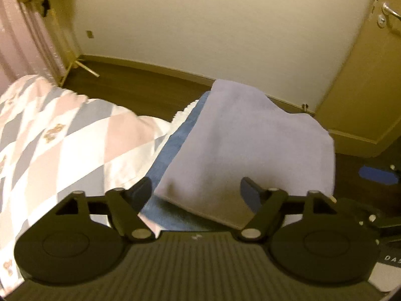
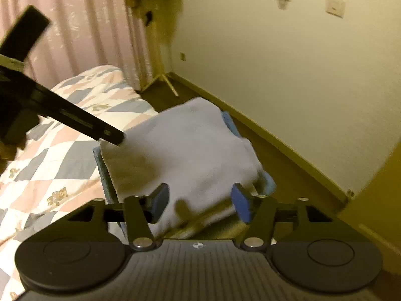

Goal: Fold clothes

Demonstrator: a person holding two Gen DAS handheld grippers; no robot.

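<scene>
Left wrist view looks down over a bed whose quilt, patterned in pink, grey and white diamonds with small teddy bears, covers the left side. On the bed's far corner lies a folded pale lilac cloth, flat and squared, resting on a blue towel that shows along its left and near edges. The left gripper hangs above the cloth's near edge with its jaws wide apart and nothing between them. Beyond the bed run a dark wooden floor, a cream wall, a pink curtain at the left and a door with a lever handle at the right.

Right wrist view shows the right gripper over the same cloth, jaws apart and empty, blue pads facing each other. The left gripper's black finger reaches in from the left, its tip at the cloth's corner. A light switch sits on the wall.
</scene>
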